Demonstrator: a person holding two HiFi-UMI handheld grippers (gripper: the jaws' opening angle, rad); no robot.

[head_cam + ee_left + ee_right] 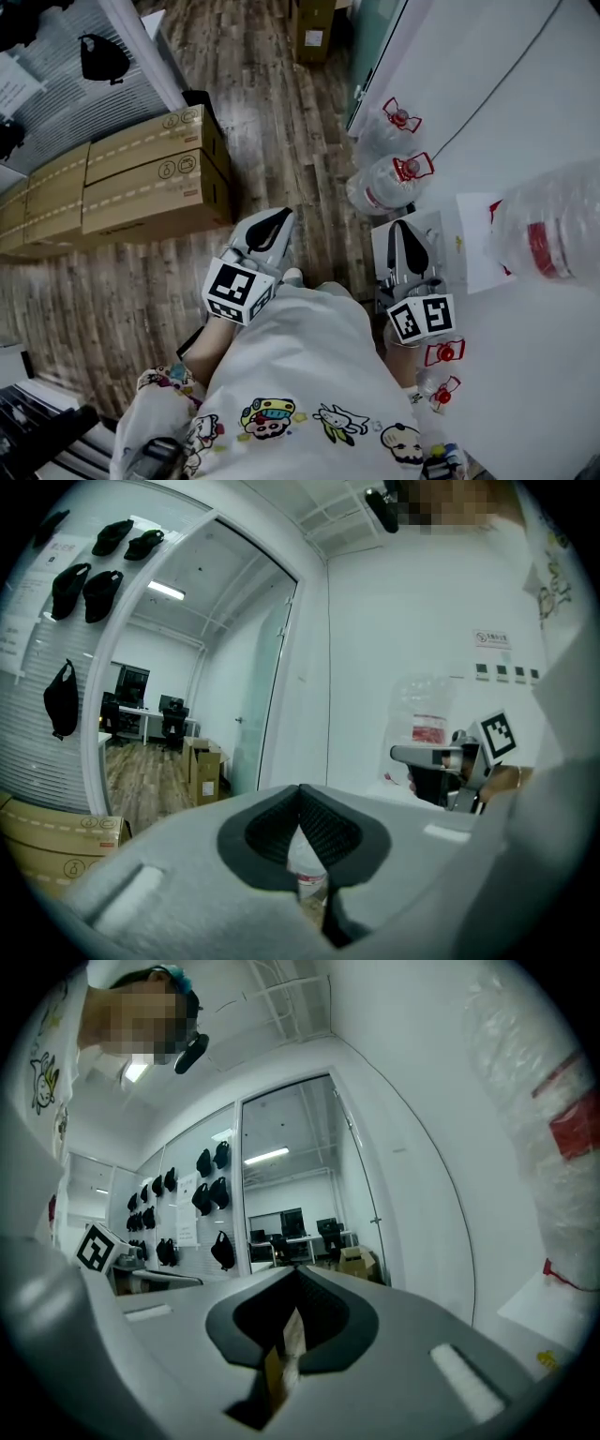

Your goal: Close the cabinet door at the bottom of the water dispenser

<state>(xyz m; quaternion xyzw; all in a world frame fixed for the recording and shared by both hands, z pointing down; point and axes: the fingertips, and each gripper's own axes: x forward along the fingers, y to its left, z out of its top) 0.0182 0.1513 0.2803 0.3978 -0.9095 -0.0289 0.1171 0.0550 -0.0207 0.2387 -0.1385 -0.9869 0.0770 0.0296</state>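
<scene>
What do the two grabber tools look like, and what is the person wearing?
The left tool and right tool are pale grey, with black ribbed pads. Each carries a white cube printed with black square markers. The person wears white clothing with colourful cartoon pictures on it.

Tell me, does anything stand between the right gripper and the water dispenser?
Nothing visible does. The right gripper, fingers shut, hangs just over the water dispenser. Its bottom cabinet door is hidden in every view. Water jugs stand on the floor beside it.
</scene>
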